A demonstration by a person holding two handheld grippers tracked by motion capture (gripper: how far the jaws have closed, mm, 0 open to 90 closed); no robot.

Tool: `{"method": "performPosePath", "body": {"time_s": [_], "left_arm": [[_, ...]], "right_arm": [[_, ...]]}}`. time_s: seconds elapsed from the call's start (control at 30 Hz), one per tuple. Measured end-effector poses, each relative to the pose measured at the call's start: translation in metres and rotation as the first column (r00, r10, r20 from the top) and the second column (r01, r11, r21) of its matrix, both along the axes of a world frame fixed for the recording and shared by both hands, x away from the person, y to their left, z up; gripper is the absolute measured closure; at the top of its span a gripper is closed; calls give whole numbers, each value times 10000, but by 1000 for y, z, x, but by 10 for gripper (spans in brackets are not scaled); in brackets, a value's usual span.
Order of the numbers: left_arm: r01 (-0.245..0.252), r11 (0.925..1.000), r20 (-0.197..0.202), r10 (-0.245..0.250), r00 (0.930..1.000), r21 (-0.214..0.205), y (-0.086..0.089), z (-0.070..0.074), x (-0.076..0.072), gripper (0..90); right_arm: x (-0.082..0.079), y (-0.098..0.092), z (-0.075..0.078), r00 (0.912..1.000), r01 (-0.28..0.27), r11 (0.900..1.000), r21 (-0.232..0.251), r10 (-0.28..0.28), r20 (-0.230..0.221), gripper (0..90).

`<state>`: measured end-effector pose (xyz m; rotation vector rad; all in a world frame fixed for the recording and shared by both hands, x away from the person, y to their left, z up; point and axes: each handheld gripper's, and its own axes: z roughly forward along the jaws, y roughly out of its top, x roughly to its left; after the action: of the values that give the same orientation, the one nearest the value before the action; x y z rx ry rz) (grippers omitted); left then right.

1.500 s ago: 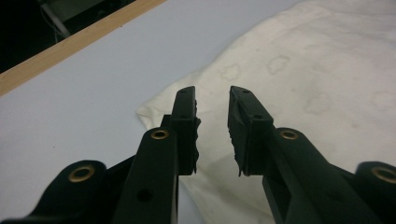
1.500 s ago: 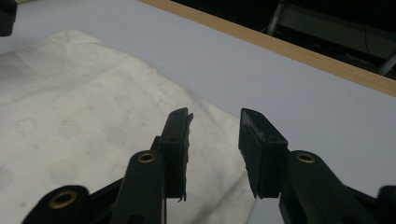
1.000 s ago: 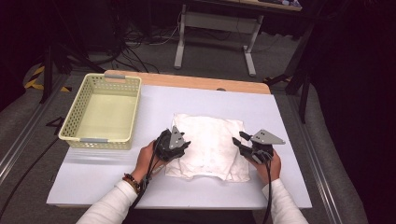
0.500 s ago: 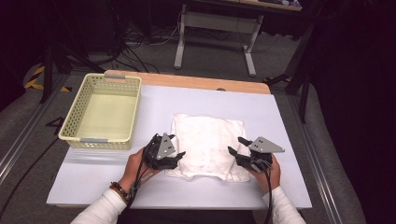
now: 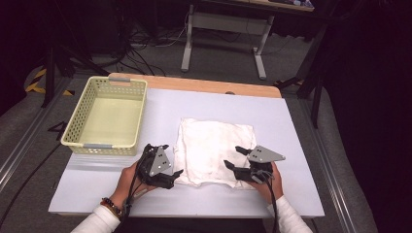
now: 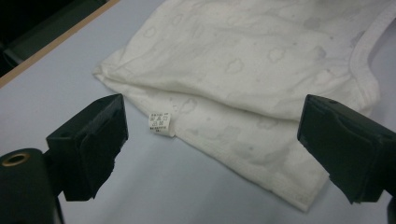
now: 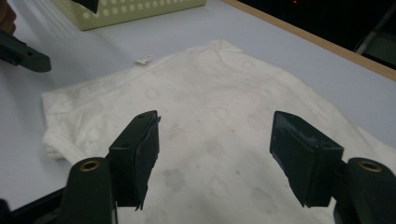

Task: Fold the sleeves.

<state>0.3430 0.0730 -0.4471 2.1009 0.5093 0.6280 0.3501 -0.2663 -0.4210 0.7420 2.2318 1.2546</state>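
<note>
A folded white garment (image 5: pixel 214 150) with a faint cloud print lies flat in the middle of the table. My left gripper (image 5: pixel 171 159) sits at its near left corner, open, its jaws having just been opening; the cloth edge (image 6: pixel 243 60) and a small label (image 6: pixel 159 123) lie on the table beyond the pads, which press on nothing. My right gripper (image 5: pixel 233 158) hovers over the near right part of the garment (image 7: pixel 210 107), open, jaws also just widened and holding nothing. In the left gripper view its gripper (image 6: pixel 212 135) stands wide; likewise the right gripper (image 7: pixel 215 149).
A pale yellow perforated basket (image 5: pixel 108 116) stands at the back left of the white table top (image 5: pixel 291 126), and its wall (image 7: pixel 130 11) appears beyond the garment. A wooden strip (image 5: pixel 204 85) runs along the far edge. Dark floor and cables lie beyond.
Both hands have drawn back toward the near edge, the left one also sliding left off the cloth. Both pairs of jaws have spread wider, and the garment stays flat.
</note>
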Motion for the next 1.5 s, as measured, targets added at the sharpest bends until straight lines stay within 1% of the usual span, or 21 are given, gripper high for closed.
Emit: {"method": "performPosePath", "body": {"time_s": [0.07, 0.13, 0.27, 0.37, 0.4, 0.47, 0.53, 0.57, 0.63, 0.7, 0.77, 0.87, 0.93, 1.03, 1.13, 1.2, 1.27, 1.3, 1.37, 1.43, 1.5], "left_arm": [[-78, 10000, 7, 78, 10000, -7, 4, 0, -3, 98], [-220, 9998, 1, 220, 9998, 23, 8, 0, -5, 99], [-345, 9992, -127, 343, 9993, -193, 14, 0, -7, 105], [-329, 9994, -83, 329, 9994, -47, 15, 0, -6, 114], [-371, 9993, -120, 370, 9992, -52, 15, 0, -5, 113], [-388, 9991, -241, 384, 9990, -174, 16, 0, -2, 114], [-369, 9992, -316, 364, 9988, -162, 16, -1, -1, 120], [-355, 9993, -328, 352, 9988, -85, 16, -2, -1, 122], [-333, 9994, -338, 332, 9989, -8, 16, -3, 0, 121], [-326, 9995, -318, 327, 9990, 50, 16, -3, 0, 123], [-371, 9993, -370, 370, 9986, -1, 16, -3, 1, 124], [-408, 9992, -447, 407, 9982, -3, 14, -4, 2, 125], [-419, 9991, -500, 425, 9978, 114, 10, -5, 4, 130], [-488, 9981, -483, 505, 9976, 367, 1, -6, 9, 133], [-575, 9982, -603, 583, 9965, 154, -6, -7, 16, 133], [-671, 9977, -712, 671, 9952, 33, -12, -7, 22, 147], [-803, 9968, -805, 805, 9935, 59, -15, -7, 28, 157], [-926, 9957, -815, 930, 9923, 79, -18, -7, 31, 158], [-1019, 9947, -978, 1004, 9901, -102, -22, -6, 38, 165], [-1113, 9938, -870, 1108, 9900, -14, -28, -6, 46, 171], [-1239, 9923, -957, 1232, 9878, -14, -34, -6, 56, 182]], "right_arm": [[-3, 10, -1, 9998, -219, 9998, -28, 219, 9, 350], [-6, 20, -2, 9979, -632, 9980, -70, 631, -157, 346], [-12, 43, -7, 9891, -1420, 9890, -411, 1401, -447, 359], [-17, 59, -11, 9792, -1981, 9785, -569, 1949, -571, 406], [-19, 65, -13, 9747, -2181, 9739, -631, 2140, -651, 421], [-21, 76, -18, 9673, -2486, 9637, -973, 2417, -776, 436], [-23, 85, -22, 9569, -2844, 9520, -1129, 2746, -946, 464], [-23, 89, -25, 9546, -2931, 9469, -1321, 2821, -961, 469], [-23, 95, -28, 9493, -3077, 9403, -1453, 2932, -1131, 496], [-24, 101, -31, 9490, -3063, 9361, -1727, 2859, -1332, 499], [-24, 104, -33, 9454, -3161, 9330, -1720, 2946, -1397, 508], [-24, 110, -36, 9478, -3087, 9273, -2118, 2811, -1506, 510], [-23, 110, -36, 9526, -2905, 9324, -2153, 2605, -1569, 534], [-20, 110, -36, 9552, -2719, 9406, -2035, 2381, -1759, 592], [-21, 111, -37, 9631, -2459, 9460, -2114, 2140, -1630, 721], [-23, 111, -37, 9649, -2419, 9457, -2170, 2109, -1565, 746], [-25, 113, -37, 9664, -2426, 9420, -2319, 2139, -1423, 770], [-25, 113, -38, 9670, -2405, 9427, -2311, 2120, -1416, 778], [-25, 112, -37, 9671, -2374, 9449, -2255, 2079, -1469, 808], [-23, 110, -37, 9671, -2302, 9497, -2124, 1989, -1589, 815], [-24, 110, -37, 9677, -2278, 9507, -2104, 1972, -1570, 813]]}}
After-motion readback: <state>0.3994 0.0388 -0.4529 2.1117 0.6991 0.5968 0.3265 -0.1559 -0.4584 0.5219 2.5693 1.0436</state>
